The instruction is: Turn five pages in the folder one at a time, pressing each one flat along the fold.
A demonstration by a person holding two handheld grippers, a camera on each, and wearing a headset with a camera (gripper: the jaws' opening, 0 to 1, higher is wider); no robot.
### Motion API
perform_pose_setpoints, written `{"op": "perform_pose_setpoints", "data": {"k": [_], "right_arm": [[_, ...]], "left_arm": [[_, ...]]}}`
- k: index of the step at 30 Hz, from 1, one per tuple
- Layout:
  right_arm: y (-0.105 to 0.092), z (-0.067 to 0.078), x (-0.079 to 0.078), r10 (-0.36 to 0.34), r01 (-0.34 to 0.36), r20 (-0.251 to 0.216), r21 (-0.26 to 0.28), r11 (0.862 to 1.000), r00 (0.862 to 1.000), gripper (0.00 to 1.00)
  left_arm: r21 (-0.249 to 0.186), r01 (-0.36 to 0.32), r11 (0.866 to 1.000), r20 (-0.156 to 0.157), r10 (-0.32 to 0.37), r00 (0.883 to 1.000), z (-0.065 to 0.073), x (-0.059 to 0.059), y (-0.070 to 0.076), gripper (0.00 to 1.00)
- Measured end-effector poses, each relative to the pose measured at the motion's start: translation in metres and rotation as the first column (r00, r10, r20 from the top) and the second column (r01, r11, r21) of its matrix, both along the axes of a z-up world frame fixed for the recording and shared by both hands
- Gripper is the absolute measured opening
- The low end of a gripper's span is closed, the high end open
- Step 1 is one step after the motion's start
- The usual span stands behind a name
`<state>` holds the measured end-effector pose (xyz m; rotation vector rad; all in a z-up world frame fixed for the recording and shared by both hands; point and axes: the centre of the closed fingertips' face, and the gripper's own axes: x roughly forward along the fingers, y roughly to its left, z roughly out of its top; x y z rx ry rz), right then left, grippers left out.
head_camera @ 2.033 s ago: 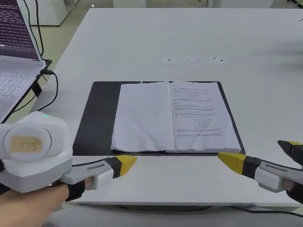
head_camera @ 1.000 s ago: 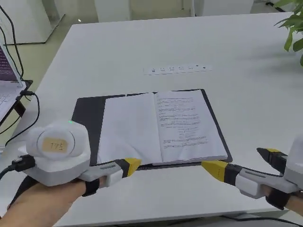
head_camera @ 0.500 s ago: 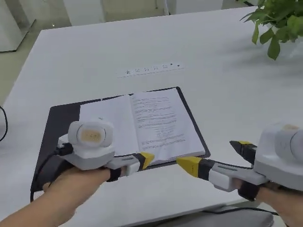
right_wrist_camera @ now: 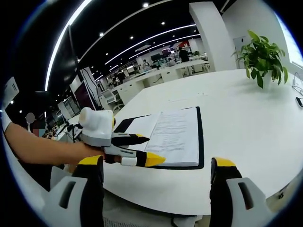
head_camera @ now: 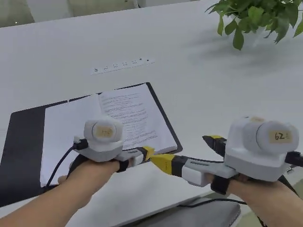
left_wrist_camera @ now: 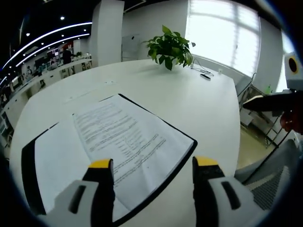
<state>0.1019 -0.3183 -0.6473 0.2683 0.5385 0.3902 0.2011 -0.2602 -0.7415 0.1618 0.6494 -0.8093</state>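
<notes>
Folder (head_camera: 125, 116) lies open on the white worktop (head_camera: 213, 85), printed page on the right. Left hand-held gripper (left_wrist_camera: 154, 164): jaws apart, at the folder's near right corner, gripping nothing. Right hand-held gripper (right_wrist_camera: 156, 162): jaws apart, empty, just right of the left one. Potted plant (head_camera: 255, 19) far right.

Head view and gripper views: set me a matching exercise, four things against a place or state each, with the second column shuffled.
1 folder
2 plant
3 power strip
4 right gripper

a at the far right of the table
b jaws apart, holding nothing
c lying open, printed page up
d flat on the table beyond the folder

Pairs: 1-c, 2-a, 3-d, 4-b.
</notes>
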Motion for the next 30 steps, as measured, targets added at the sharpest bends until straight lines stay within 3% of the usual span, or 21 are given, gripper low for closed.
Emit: {"op": "perform_pose_setpoints", "data": {"k": [7, 15, 25, 27, 28, 30], "right_arm": [[0.000, -0.005, -0.001, 0.005, -0.005, -0.010, 0.008, 1.000, 1.000, 0.92], [-0.001, -0.007, 0.001, 0.000, 0.001, -0.013, 0.022, 1.000, 1.000, 0.90], [-0.005, -0.013, 0.006, -0.002, 0.002, -0.022, 0.029, 1.000, 1.000, 0.87], [-0.005, -0.013, 0.007, -0.001, 0.001, -0.022, 0.031, 1.000, 1.000, 0.87], [-0.006, -0.014, 0.007, -0.002, 0.003, -0.026, 0.033, 0.999, 1.000, 0.87], [-0.006, -0.016, 0.008, -0.004, 0.005, -0.029, 0.036, 0.999, 1.000, 0.86]], "left_arm": [[-0.007, -0.023, 1.000, 0.012, 0.023, 1.000, -0.010, 0.009, -0.017, 0.65], [-0.017, -0.059, 0.998, 0.051, 0.059, 0.997, -0.017, 0.020, -0.034, 0.62], [-0.008, -0.102, 0.995, 0.039, 0.102, 0.994, -0.031, 0.025, -0.041, 0.60], [0.034, -0.099, 0.994, 0.028, 0.098, 0.995, -0.042, 0.022, -0.037, 0.59], [0.049, -0.092, 0.995, 0.087, 0.087, 0.992, -0.041, 0.026, -0.037, 0.58], [0.031, -0.110, 0.993, 0.088, 0.107, 0.990, -0.042, 0.024, -0.037, 0.57]]}}
